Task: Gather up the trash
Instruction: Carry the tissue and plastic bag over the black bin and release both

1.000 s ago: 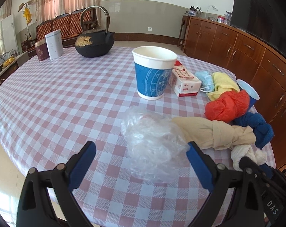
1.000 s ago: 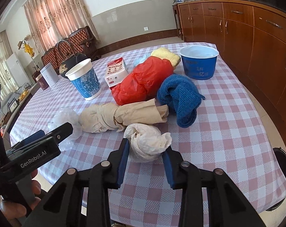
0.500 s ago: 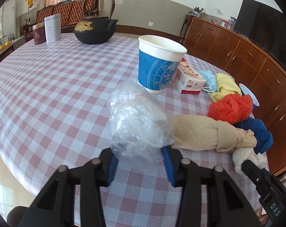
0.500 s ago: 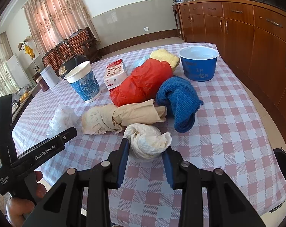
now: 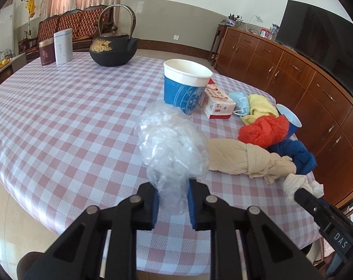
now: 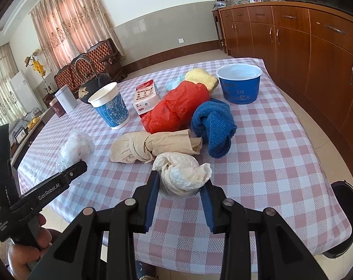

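A crumpled clear plastic bag is pinched at its lower end between the blue pads of my left gripper, which is shut on it, just above the checked tablecloth. From the right wrist view the same bag sits at the left, above the left gripper. My right gripper is shut on a white crumpled wad near the table's front edge. Behind it lie a beige knotted bundle, a red plastic bag and a blue knitted cloth.
A blue-and-white paper cup, a small red-and-white carton, a yellow cloth and a blue bowl stand farther back. A black kettle and two tins are at the far end. A dark bin is on the floor at right.
The left gripper's jaws came together on the clear plastic bag, which now stands up between the pads. The right gripper and its white wad have stayed put.
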`<state>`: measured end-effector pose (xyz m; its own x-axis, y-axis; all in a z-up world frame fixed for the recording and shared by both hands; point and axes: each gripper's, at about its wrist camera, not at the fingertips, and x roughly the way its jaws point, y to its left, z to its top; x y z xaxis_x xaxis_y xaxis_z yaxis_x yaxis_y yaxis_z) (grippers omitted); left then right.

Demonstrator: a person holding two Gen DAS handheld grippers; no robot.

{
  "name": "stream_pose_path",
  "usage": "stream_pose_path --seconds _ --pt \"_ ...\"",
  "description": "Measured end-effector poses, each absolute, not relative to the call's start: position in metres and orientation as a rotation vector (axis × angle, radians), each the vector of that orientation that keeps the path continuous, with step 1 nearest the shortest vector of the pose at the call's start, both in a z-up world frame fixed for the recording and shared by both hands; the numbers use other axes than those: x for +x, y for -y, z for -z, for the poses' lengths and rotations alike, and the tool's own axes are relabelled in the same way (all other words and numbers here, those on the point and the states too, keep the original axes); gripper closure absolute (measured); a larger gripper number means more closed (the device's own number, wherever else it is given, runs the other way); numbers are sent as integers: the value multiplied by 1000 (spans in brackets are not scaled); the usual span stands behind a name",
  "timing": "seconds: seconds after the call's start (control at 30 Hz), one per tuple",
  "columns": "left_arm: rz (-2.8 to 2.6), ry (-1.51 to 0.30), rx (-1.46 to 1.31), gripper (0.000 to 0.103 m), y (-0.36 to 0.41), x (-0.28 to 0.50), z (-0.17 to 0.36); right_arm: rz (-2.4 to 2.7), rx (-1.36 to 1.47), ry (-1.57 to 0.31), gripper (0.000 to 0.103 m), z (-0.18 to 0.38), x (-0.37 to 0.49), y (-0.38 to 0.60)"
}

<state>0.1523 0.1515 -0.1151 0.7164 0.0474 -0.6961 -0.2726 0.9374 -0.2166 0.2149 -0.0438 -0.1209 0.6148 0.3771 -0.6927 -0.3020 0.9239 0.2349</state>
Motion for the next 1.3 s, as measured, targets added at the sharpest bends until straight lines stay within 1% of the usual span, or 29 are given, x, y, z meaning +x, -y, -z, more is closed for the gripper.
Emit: stream_pose_path --seconds 0.23,0.4,0.77,1.3 --pt "-133 -740 -291 81 -134 133 100 -380 111 -795 66 108 197 58" --pt "-59 -738 -260 81 -107 125 93 -355 123 -769 66 98 184 75" --pt "159 -756 -199 81 -19 128 82 -225 194 -722 66 83 159 151" --pt "462 -837 -101 81 130 142 86 53 347 -704 66 92 118 308"
